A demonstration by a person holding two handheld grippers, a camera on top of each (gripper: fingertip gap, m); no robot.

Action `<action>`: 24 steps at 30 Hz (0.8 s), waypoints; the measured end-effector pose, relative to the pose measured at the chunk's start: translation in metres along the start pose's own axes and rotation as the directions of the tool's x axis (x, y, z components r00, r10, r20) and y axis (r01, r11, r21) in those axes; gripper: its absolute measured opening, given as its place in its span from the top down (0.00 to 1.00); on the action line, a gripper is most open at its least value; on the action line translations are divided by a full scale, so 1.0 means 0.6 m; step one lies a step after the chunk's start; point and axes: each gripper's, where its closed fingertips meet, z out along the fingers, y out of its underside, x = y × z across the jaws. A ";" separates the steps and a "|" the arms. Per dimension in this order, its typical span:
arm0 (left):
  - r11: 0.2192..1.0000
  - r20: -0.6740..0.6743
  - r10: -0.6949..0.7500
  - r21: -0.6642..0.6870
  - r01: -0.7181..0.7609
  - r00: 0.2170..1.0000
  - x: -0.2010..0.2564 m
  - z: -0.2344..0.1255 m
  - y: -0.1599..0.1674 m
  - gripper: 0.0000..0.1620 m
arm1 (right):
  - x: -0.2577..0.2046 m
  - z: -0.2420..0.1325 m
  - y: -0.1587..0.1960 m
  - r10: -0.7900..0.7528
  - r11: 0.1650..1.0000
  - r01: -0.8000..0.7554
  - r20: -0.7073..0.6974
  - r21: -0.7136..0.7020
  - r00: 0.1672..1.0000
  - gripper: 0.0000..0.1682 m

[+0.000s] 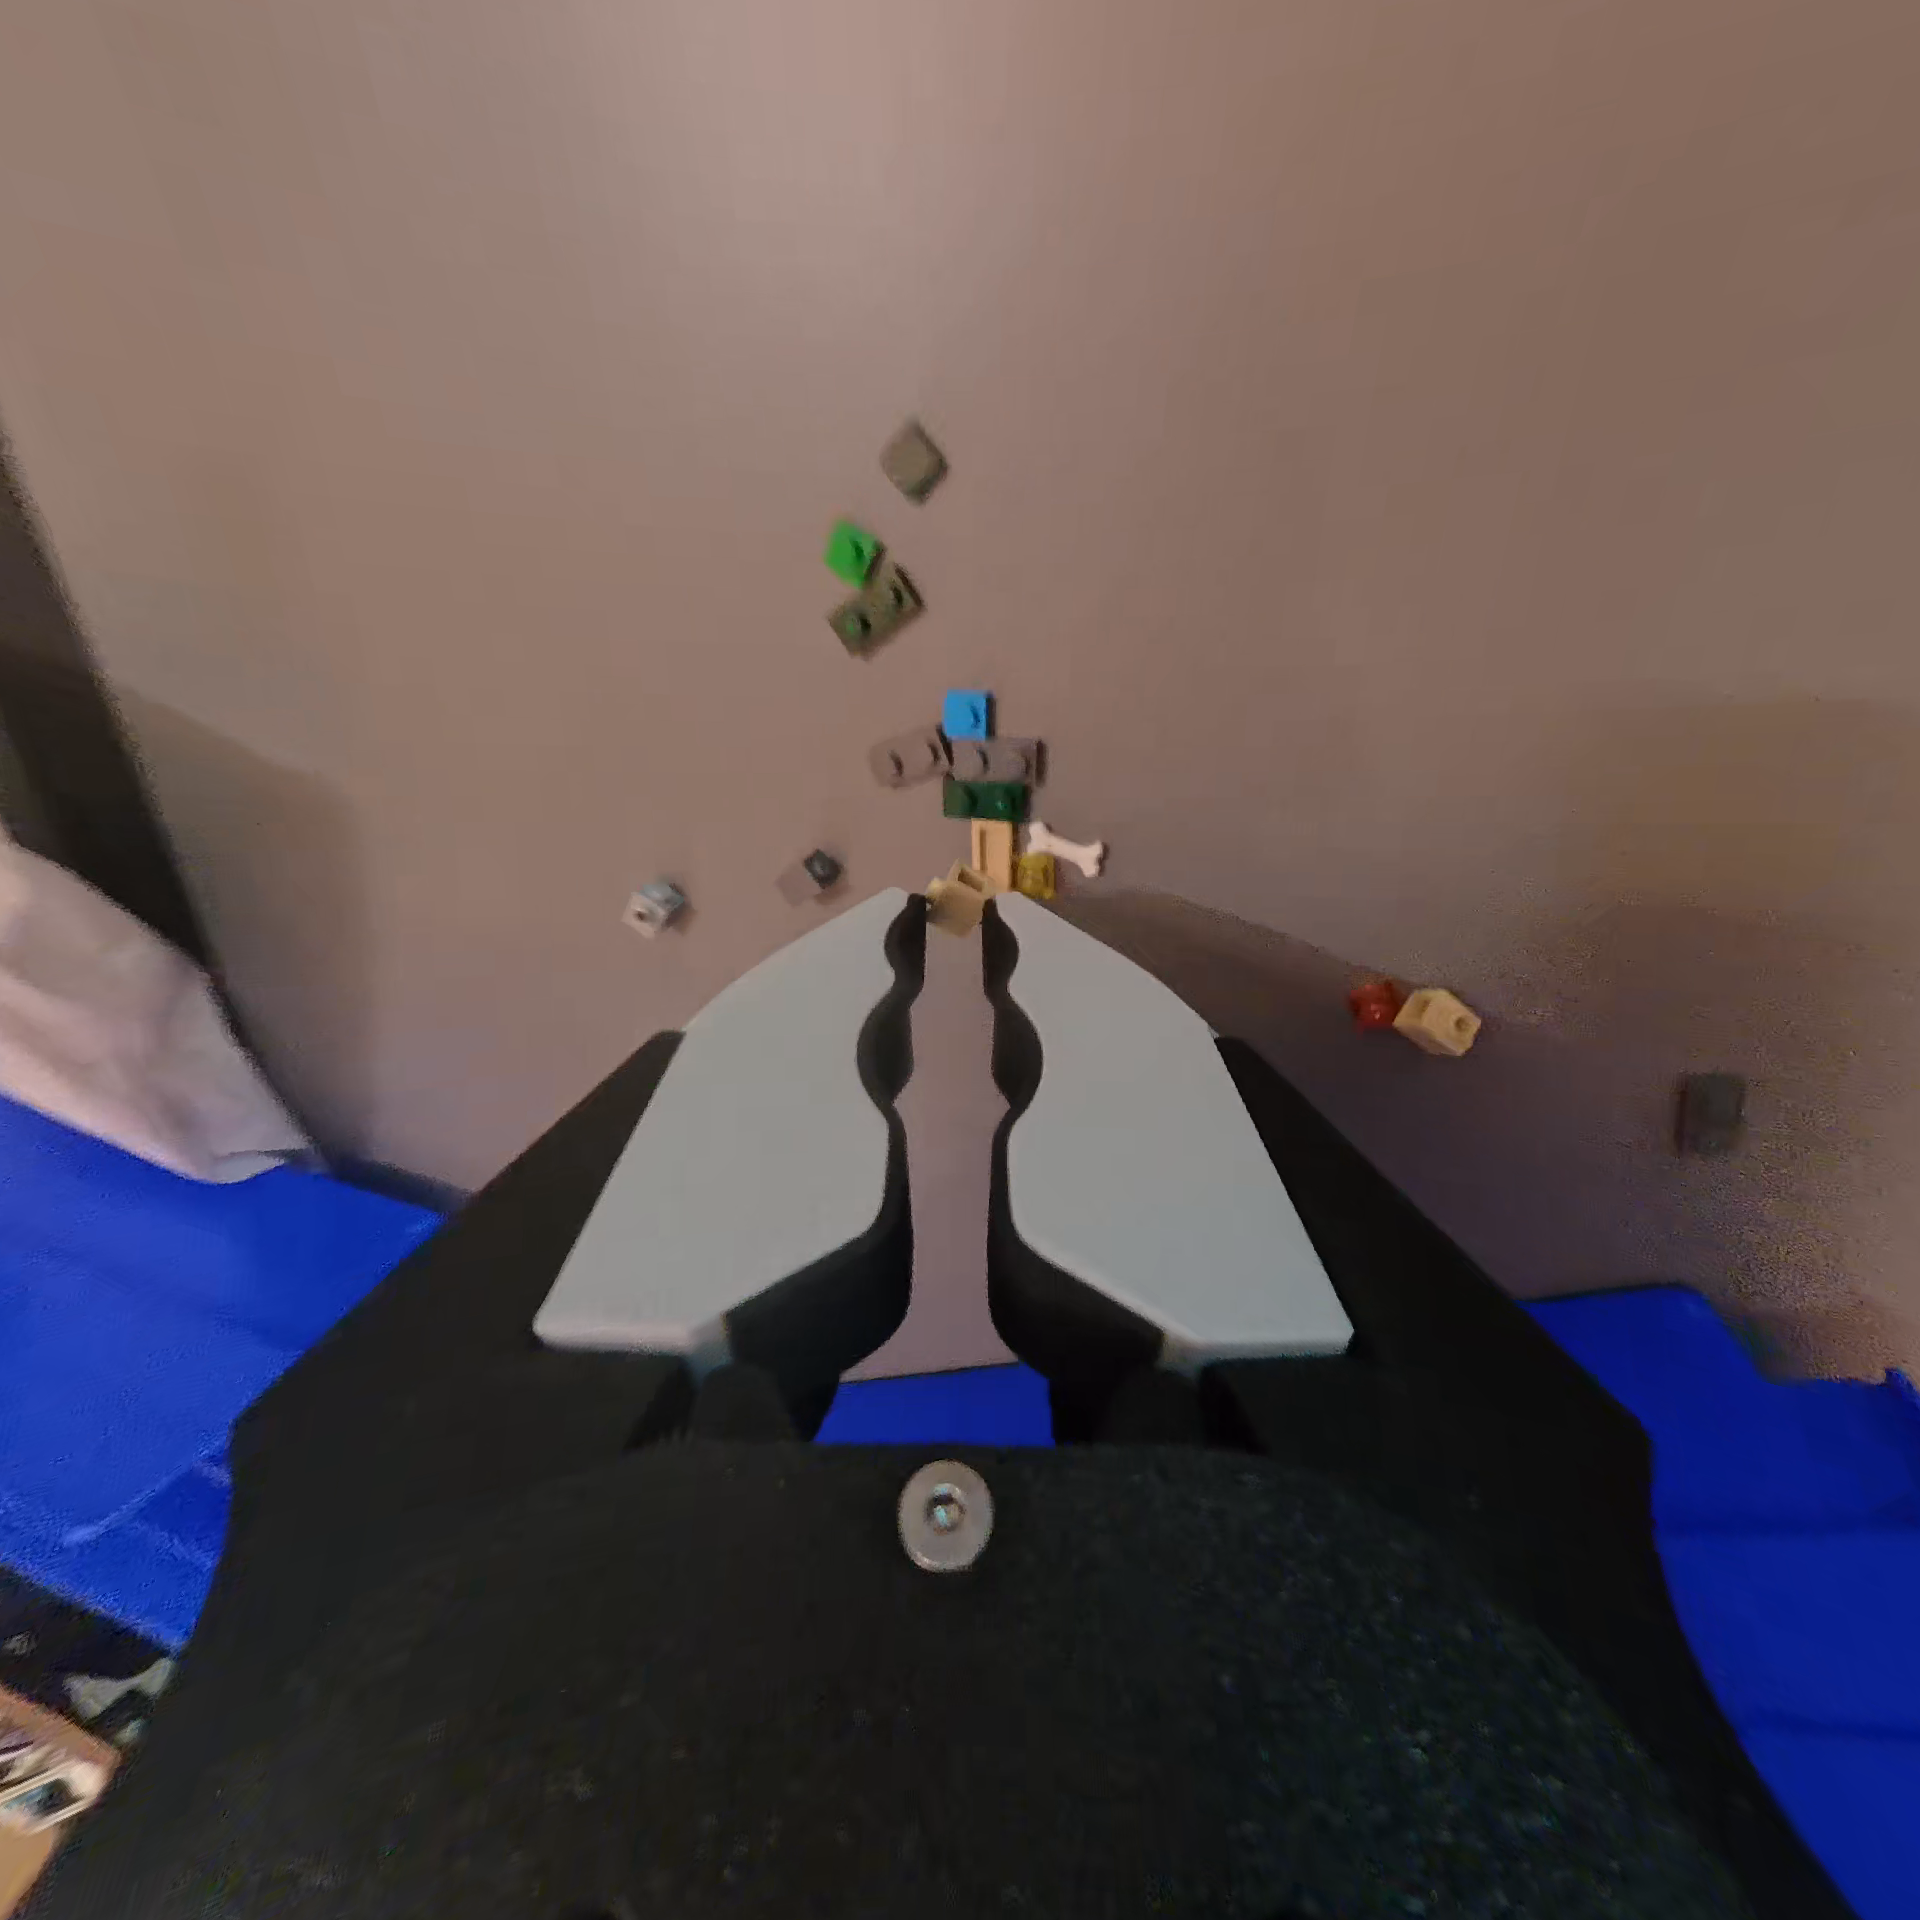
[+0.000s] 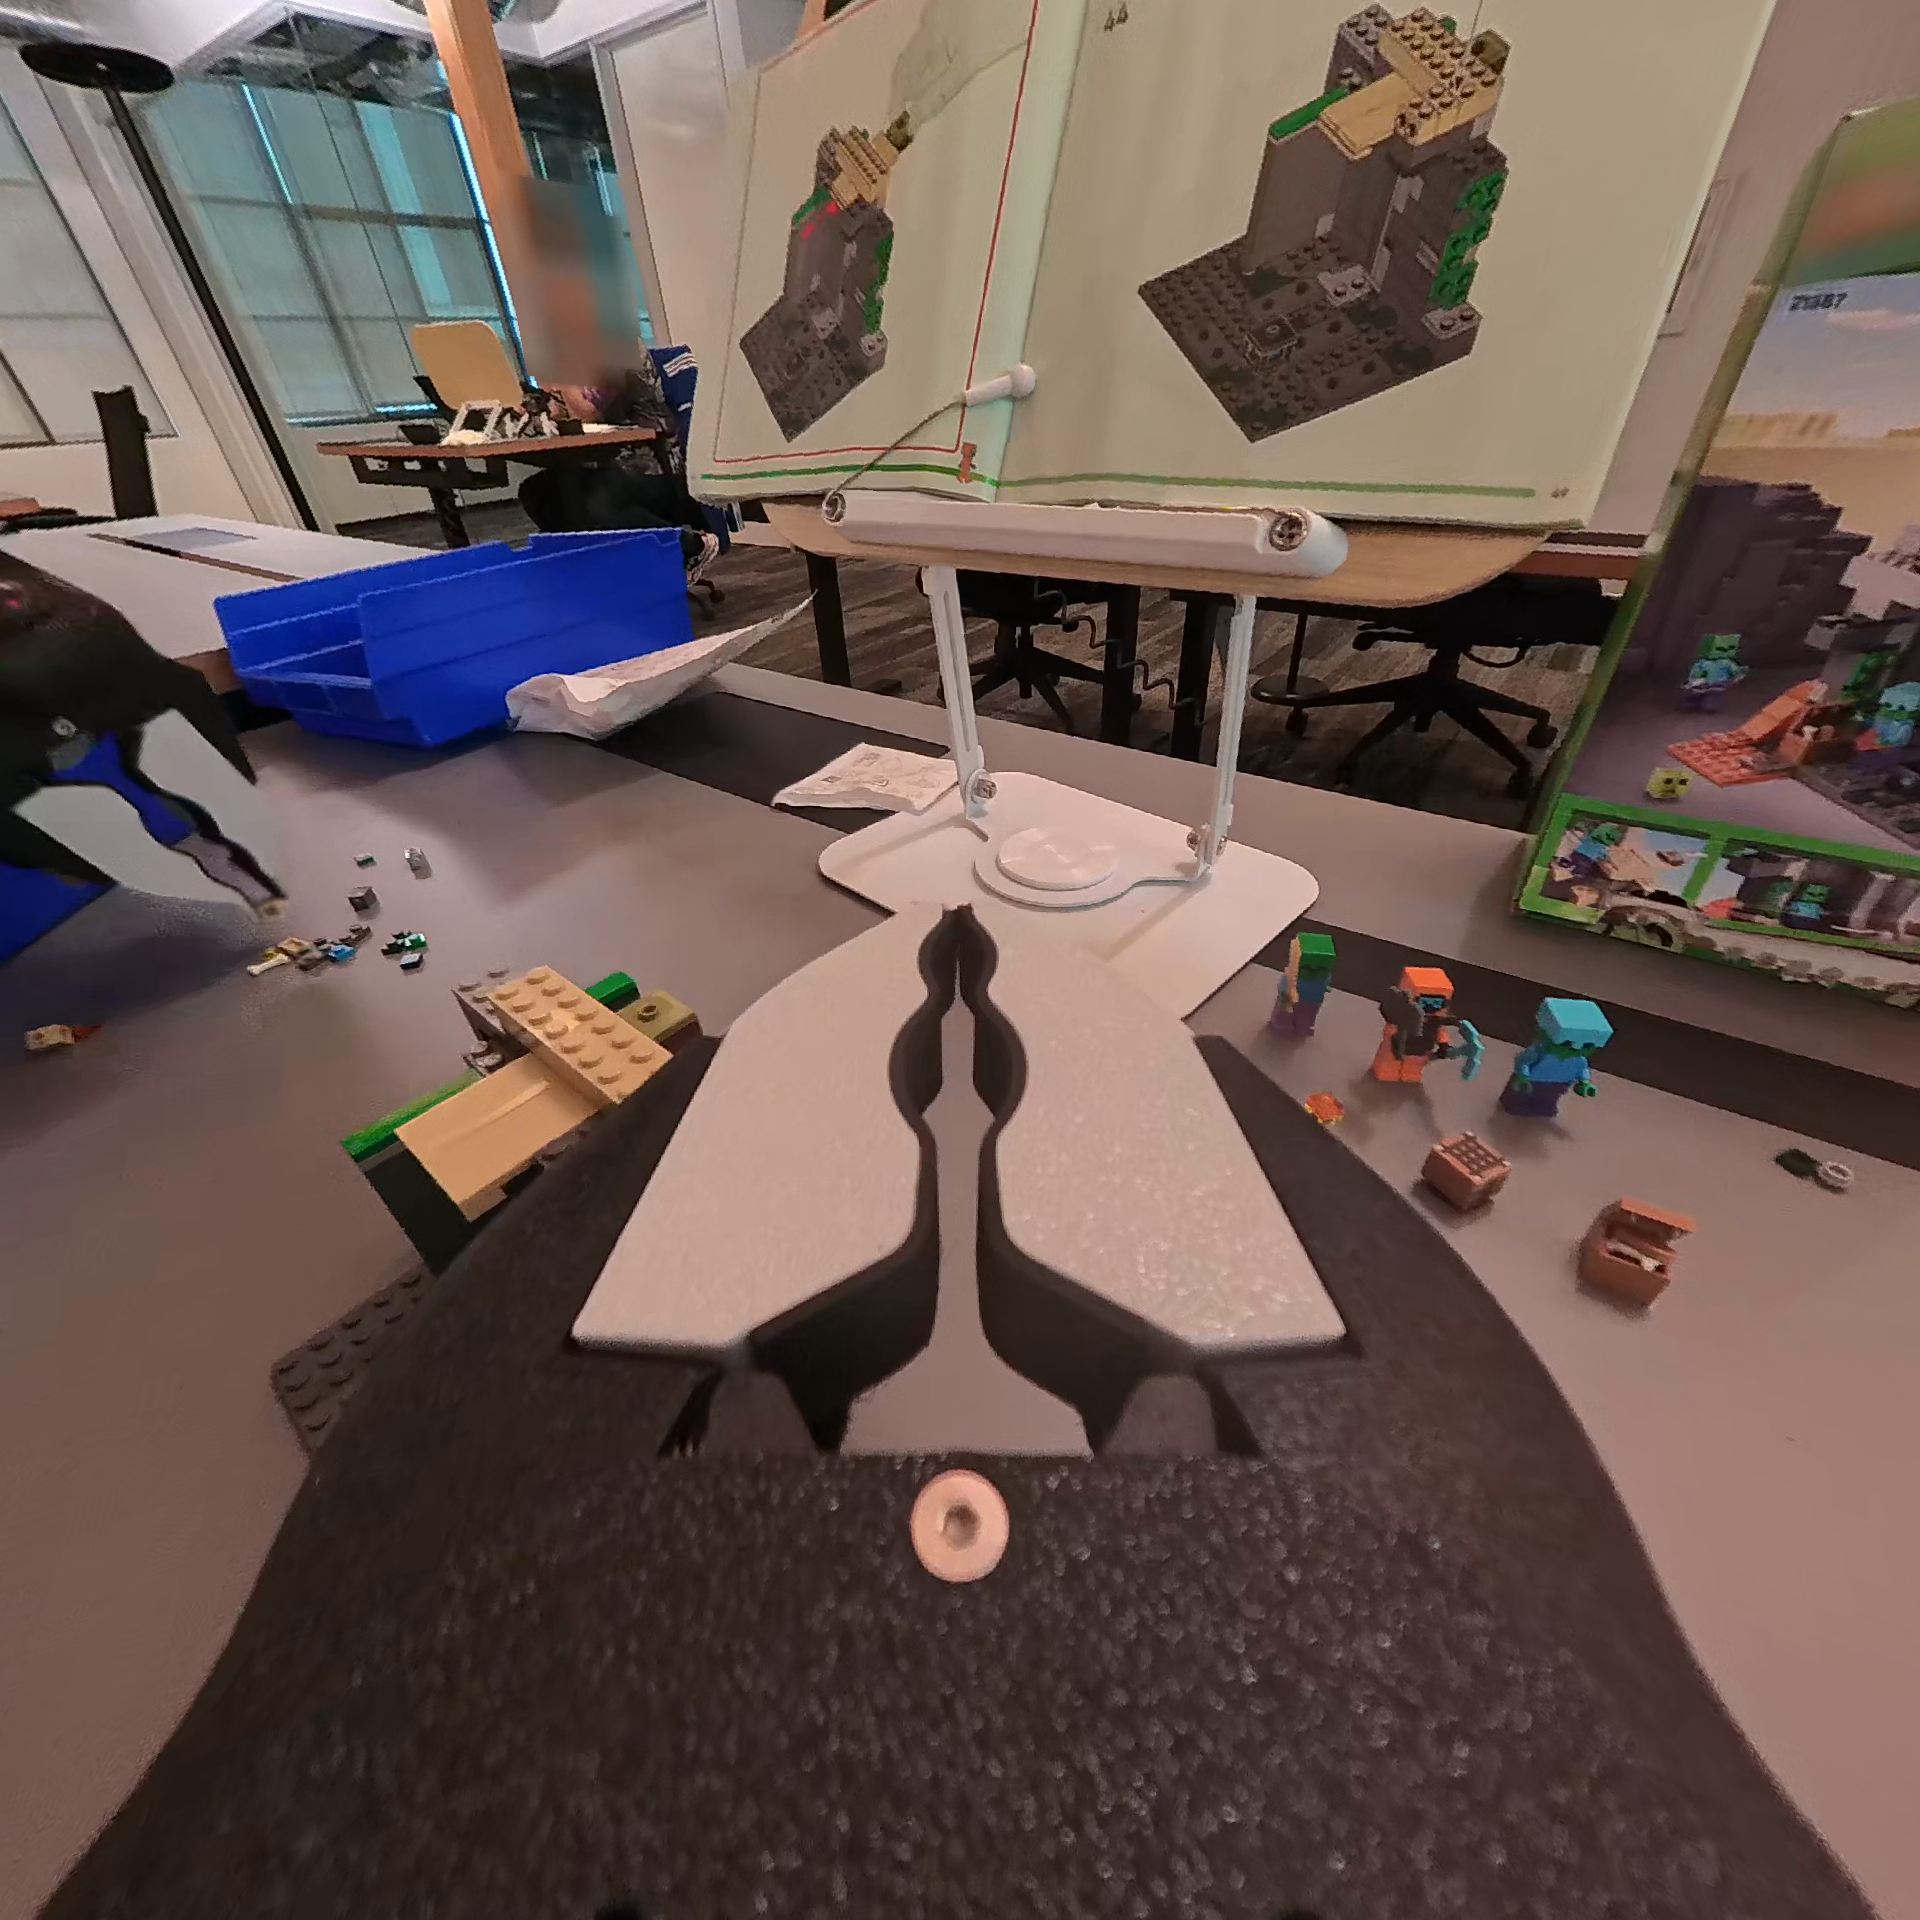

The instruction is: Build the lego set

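Note:
My left gripper (image 1: 956, 912) is shut on a small tan brick (image 1: 958, 900) at its fingertips, held over the grey table among loose pieces: a blue brick (image 1: 968, 713), a dark green plate (image 1: 987, 799), a white bone (image 1: 1065, 847) and a bright green piece (image 1: 854, 551). My right gripper (image 2: 961, 920) is shut and empty, raised over the table. The partly built model (image 2: 540, 1070), with tan plates on a dark grey base, sits just left of it. The left gripper also shows far left in the right wrist view (image 2: 265, 904), above the scattered pieces (image 2: 343, 945).
An open instruction booklet (image 2: 1143, 260) rests on a white stand (image 2: 1070, 873) straight ahead. Three minifigures (image 2: 1423, 1023) and small brown builds (image 2: 1631, 1252) stand at right, before the set's box (image 2: 1766, 675). Blue bins (image 2: 457, 634) lie at back left. A person sits far behind. The left gripper's tips are roughly 40 cm from the right gripper's.

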 end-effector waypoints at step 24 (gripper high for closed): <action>0.704 0.224 -0.002 0.692 -0.158 0.975 0.165 -0.183 -0.414 0.94 | -0.249 -0.077 -0.021 -0.114 0.980 0.196 0.680 -0.045 0.724 0.94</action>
